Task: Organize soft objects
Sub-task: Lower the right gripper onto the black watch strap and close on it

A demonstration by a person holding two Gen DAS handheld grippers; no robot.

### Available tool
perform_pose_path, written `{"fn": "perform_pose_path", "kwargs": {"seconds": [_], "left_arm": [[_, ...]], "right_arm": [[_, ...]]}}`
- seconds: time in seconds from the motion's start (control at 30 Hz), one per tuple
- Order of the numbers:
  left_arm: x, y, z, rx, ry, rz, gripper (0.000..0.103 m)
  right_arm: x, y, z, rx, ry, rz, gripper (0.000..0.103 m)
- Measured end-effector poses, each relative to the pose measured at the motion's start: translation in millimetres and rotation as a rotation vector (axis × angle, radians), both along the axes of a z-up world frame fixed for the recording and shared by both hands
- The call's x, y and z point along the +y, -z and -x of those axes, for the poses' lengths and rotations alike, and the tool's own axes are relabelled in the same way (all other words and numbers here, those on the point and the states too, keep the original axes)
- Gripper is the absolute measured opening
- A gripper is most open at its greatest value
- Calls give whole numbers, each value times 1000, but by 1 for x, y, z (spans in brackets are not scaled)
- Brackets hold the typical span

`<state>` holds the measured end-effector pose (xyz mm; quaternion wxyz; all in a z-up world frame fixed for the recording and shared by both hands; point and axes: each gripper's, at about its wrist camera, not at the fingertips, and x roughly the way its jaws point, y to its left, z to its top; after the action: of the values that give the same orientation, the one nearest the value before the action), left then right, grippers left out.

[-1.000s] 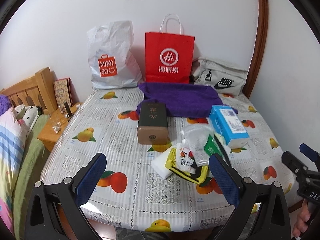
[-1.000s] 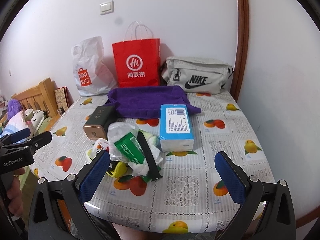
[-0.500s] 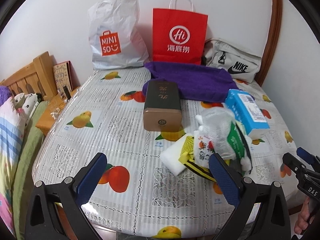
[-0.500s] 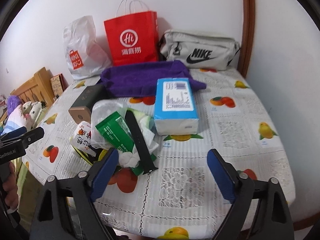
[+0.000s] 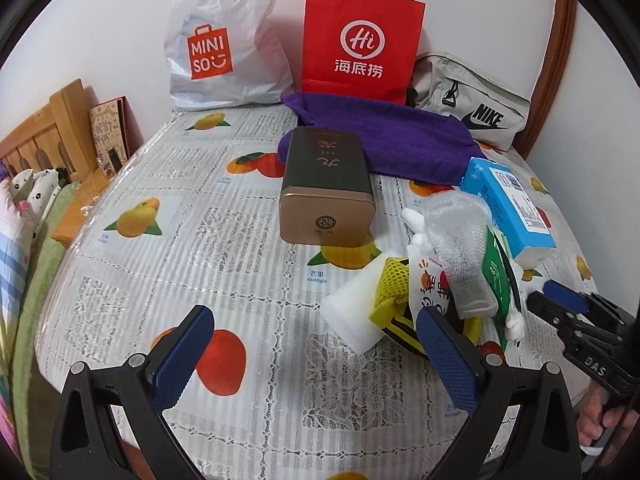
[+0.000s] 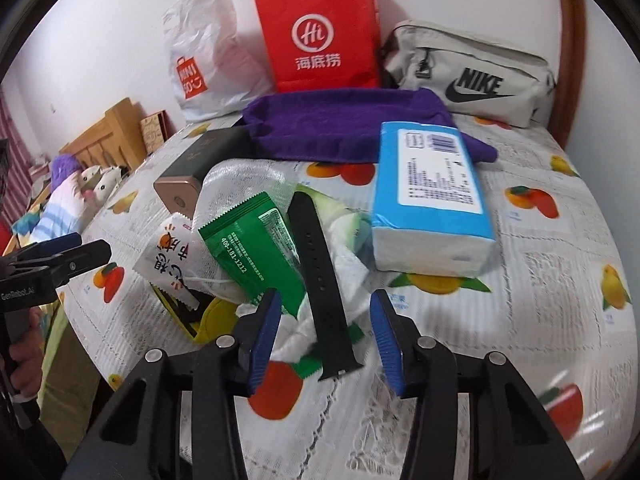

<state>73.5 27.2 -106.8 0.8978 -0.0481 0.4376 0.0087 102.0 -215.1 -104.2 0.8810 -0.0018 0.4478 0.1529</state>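
A: What text can you read?
B: White MINISO plastic bag point(image 5: 224, 40), red paper bag point(image 5: 360, 40) with "Hi" logo and Chinese characters, grey NIKE waist bag point(image 6: 472, 68). All three stand behind the purple towel point(image 6: 344, 128), against the wall. Green sachet point(image 6: 256, 248) in front of the towel reads 400-181-1212. Left gripper body says GenRobot.AI; right one shows "DAS", rest cut off.
A: Grippers?
B: Right gripper point(image 6: 324, 336) has fingers partly spread, nothing between the pads, straddling the lower end of the black watch strap point(image 6: 320, 276). Contact unclear. Left gripper point(image 5: 312, 356) is spread wide, holding nothing, low over the fruit-print tablecloth point(image 5: 192, 240), well in front of the towel.
A: Soft stuff?
B: Blue tissue pack point(image 6: 432, 196) overlaps the towel's near right edge. Mesh pouch point(image 6: 244, 184), white sponge point(image 5: 352, 312) and yellow net item point(image 5: 392, 292) are piled in front of it.
A: Unclear bits?
B: Brown tin point(image 5: 326, 188) has gold characters, unreadable. The pile's bottom layers are hidden.
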Motion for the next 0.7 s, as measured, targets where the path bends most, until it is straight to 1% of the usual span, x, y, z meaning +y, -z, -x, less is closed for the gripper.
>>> {"fn": "perform_pose_path", "kwargs": {"seconds": [0.03,0.2,0.27,0.37,0.63,0.7], "left_arm": [[0,1,-1,1,4,1,101],[2,7,-5,12,11,13,101],[3,8,-7,18,13,21,101],[2,11,-9,26,21,21,101],[0,14,-13,38,30,24,101],[0,14,-14,39,31,24,101]], "right_arm": [[1,1,-2,0,-7,0,42],[1,8,-13,9,-24,7,41],[0,12,-18,17,-34,2,32],[-1,19,-25,45,-53,-19,29],[3,26,-32,58,-105,-21,29],[3,28,-33,61,-117,-28,24]]}}
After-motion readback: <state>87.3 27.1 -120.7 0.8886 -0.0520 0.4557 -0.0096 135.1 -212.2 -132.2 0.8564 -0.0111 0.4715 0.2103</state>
